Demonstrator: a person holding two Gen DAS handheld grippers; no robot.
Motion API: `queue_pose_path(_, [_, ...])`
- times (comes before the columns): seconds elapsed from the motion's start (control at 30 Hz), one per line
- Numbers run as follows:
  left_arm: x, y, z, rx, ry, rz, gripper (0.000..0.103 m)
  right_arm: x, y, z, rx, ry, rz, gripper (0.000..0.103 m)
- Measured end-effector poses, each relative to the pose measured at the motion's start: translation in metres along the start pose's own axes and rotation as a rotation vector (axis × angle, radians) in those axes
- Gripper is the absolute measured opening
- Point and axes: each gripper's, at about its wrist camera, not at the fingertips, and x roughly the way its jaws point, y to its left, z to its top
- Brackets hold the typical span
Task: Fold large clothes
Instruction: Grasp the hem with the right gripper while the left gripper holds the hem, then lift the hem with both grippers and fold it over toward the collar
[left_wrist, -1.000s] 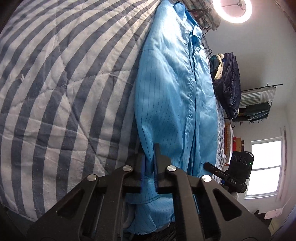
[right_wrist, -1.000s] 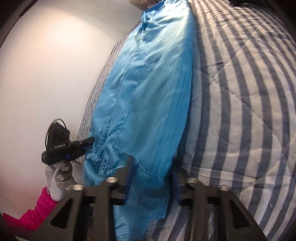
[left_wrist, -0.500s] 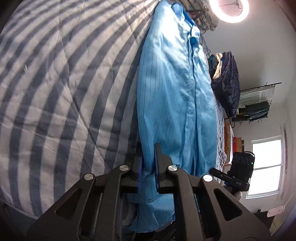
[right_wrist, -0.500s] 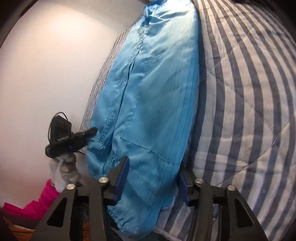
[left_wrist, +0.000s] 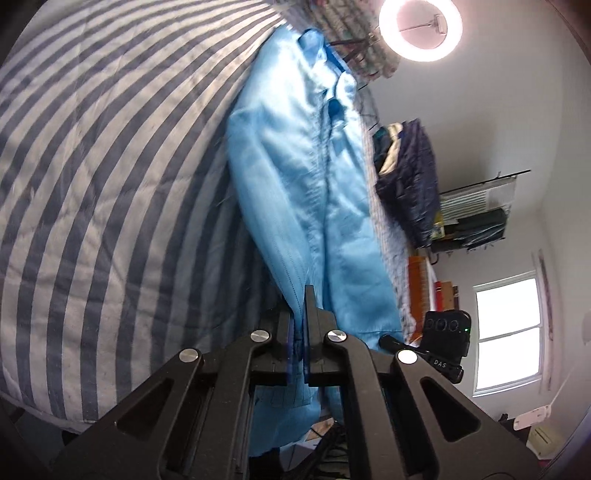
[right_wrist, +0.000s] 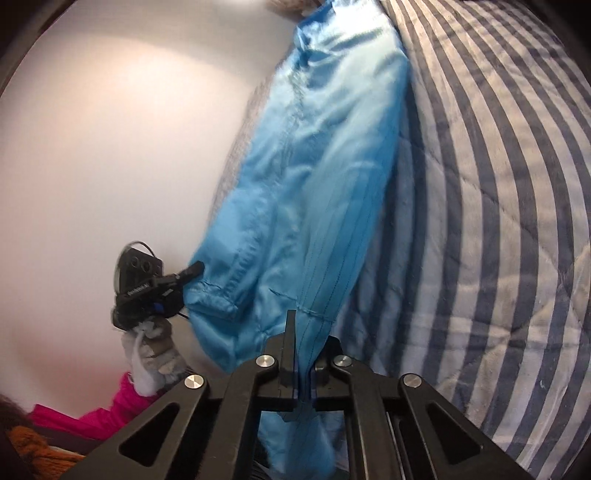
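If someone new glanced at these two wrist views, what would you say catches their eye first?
The bright blue garment stands out at once, stretched lengthwise over the striped quilt down the middle of both views. Next come the two black grippers at its near end: the left hand-held gripper and the right hand-held gripper are each clamped on the fabric's hem. In the left view, a glowing ring light shines at the top right.
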Motion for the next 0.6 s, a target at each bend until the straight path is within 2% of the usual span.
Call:
queue_pose_path(0.3, [0.002,-0.027,0.042,0.040,-0.058,-0.018,0.000,-0.016,0.016,0.041,-0.025,-0.112,0.059,0.001])
queue_pose_path(0.6, [0.019,-0.054,0.093,0.098,-0.104,-0.007,0.000,-0.024,0.034,0.097,-0.075,-0.182,-0.002,0.000])
